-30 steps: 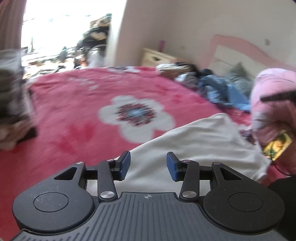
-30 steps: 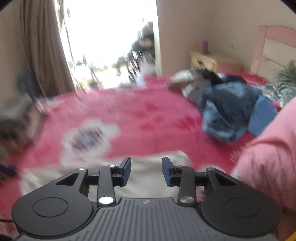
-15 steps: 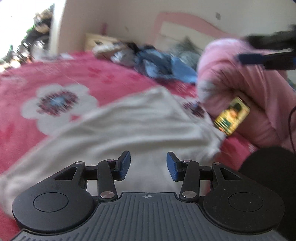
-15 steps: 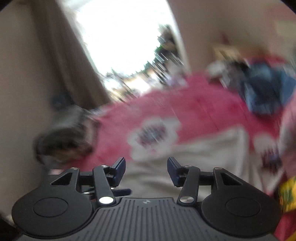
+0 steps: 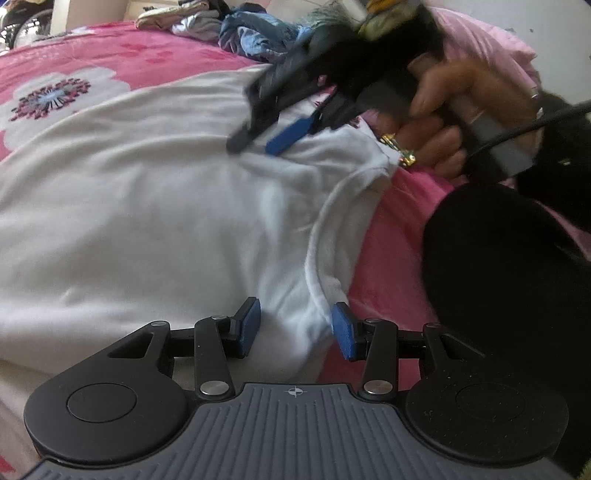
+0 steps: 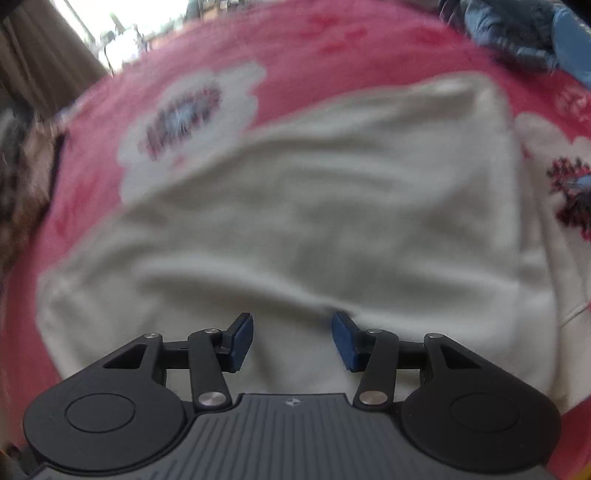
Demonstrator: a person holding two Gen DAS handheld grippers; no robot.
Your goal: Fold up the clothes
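**A:** Which step is this?

**B:** I judge it the approach to a first grasp. A white, soft knit garment (image 5: 155, 206) lies spread on the bed, over a pink fleece blanket with white flower prints (image 5: 122, 62). Both grippers point down at it and neither has hold of anything

**A:** How do they stand?

**B:** The left gripper (image 5: 296, 328) has its blue pads partly apart, just above the cloth near the right-hand edge, where a raised white hem or neckline seam (image 5: 317, 236) curves down towards it. Nothing is pinched between the pads. The right gripper (image 6: 291, 338) is also partly open over the near middle of the garment, with a shallow fold of cloth just ahead of its tips; in the left wrist view it shows as a dark blurred shape (image 5: 273, 129) low over the far part of the cloth, held in a person's hand (image 5: 461, 110). Whether its tips touch the fabric I cannot tell, the picture is too smeared

**A:** And the next move?

**B:** Each gripper needs an edge or corner between its pads before closing, so the left one should settle onto that seam, and the right one onto a matching edge. Pinching mid-panel would likely bunch the fabric. A heap of blue denim clothes (image 5: 258, 33) waits at the far end of the bed, well apart
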